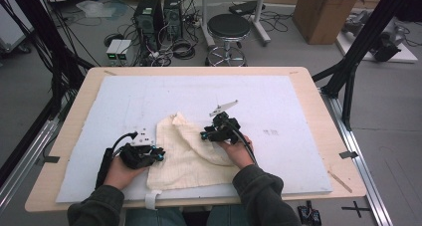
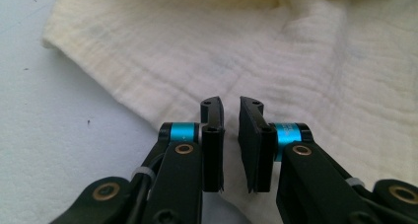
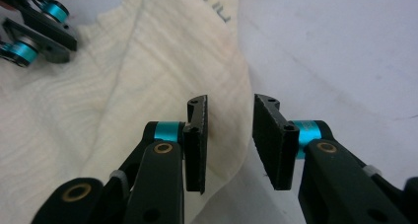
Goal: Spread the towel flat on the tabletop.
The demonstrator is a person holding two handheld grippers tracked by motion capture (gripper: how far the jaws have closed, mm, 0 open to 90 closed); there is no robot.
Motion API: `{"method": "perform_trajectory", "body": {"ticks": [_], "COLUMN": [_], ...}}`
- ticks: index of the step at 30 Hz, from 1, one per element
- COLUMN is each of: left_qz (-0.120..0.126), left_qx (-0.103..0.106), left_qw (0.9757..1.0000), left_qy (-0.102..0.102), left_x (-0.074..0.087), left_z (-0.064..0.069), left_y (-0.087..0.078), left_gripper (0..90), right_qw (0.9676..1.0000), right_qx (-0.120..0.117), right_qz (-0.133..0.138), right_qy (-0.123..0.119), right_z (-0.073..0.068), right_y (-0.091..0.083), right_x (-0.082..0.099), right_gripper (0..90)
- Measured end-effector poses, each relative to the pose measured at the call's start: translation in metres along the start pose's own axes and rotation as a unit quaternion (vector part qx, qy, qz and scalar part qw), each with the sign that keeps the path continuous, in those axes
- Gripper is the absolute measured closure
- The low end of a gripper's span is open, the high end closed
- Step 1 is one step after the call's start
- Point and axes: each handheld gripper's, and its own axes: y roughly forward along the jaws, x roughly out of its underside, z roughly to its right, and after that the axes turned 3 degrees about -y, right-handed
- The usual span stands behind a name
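Left gripper point(image 2: 230, 130) is resting low at the left edge of the cloth point(image 1: 191, 154), its jaws standing a narrow gap apart with nothing pinched between them — in the left gripper view the cream fabric is lying beneath and beyond the tips, not in the gap. Right gripper point(image 3: 229, 135) is sitting over the cloth's right edge, its jaws parted wider, with the fabric edge running under the near jaw and the white mat point(image 3: 345, 51) showing under the other; nothing is being pressed between its pads. The cloth is lying rumpled on the mat toward the near side of the counter point(image 1: 323, 116), between the two hands, with its far corner turned up into a small peak and a fold running down its middle. In the high view the left hand point(image 1: 119, 171) is gripping its tool at the cloth's left border, while the right hand point(image 1: 239, 151) is holding its tool tilted over the cloth's upper right part, the grey plate point(image 1: 223, 107) pointing away from the person. From the right gripper view, the left gripper's jaws are showing at the top left corner, lying on the fabric — well apart from the right one. A small white tag point(image 1: 152, 200) is hanging off the cloth's near edge, over the counter's front.
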Motion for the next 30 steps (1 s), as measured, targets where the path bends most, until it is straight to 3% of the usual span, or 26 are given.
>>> {"method": "perform_trajectory", "body": {"ticks": [5, 8, 10, 16, 21, 23, 25, 28, 30], "left_qz": [0.0, 0.0, 0.001, 0.0, 0.001, 0.003, 0.008, 0.044, 0.064], "left_qx": [0.001, 0.001, 0.0, 0.0, 0.004, 0.006, 0.006, -0.003, -0.017], "left_qw": [1.0, 1.0, 1.0, 1.0, 1.0, 0.9999, 0.9998, 0.9986, 0.9972], "left_qy": [0.0, -0.001, -0.001, -0.001, -0.007, -0.011, -0.015, -0.029, -0.035], "left_x": [0.0, 0.0, 0.0, 0.0, 0.0, 0.0, -0.003, -0.013, -0.019], "left_z": [0.0, 0.0, 0.0, 0.0, -0.002, -0.002, -0.002, -0.006, -0.01], "left_y": [0.0, 0.0, 0.0, 0.0, 0.0, 0.001, 0.0, -0.005, -0.007], "left_gripper": [79.4, 79.4, 79.4, 79.3, 79.1, 78.8, 74.7, 71.4, 68.7], "right_qw": [0.9996, 0.9994, 0.9994, 0.9983, 0.9958, 0.9927, 0.9895, 0.9875, 0.9877], "right_qx": [0.015, 0.016, 0.011, 0.051, 0.091, 0.119, 0.144, 0.157, 0.153], "right_qz": [-0.024, -0.027, -0.03, -0.01, -0.004, -0.011, -0.015, -0.016, -0.028], "right_qy": [-0.008, -0.013, -0.016, -0.029, -0.014, -0.019, -0.008, 0.008, 0.018], "right_z": [-0.003, -0.002, -0.001, 0.003, 0.026, 0.041, 0.056, 0.072, 0.079], "right_y": [0.012, 0.011, 0.009, -0.013, -0.039, -0.052, -0.063, -0.068, -0.062], "right_x": [0.0, 0.0, 0.0, -0.002, 0.002, 0.002, 0.0, 0.002, 0.006], "right_gripper": [66.1, 79.9, 84.1, 84.1, 84.1, 84.1, 84.1, 84.0, 83.7]}}
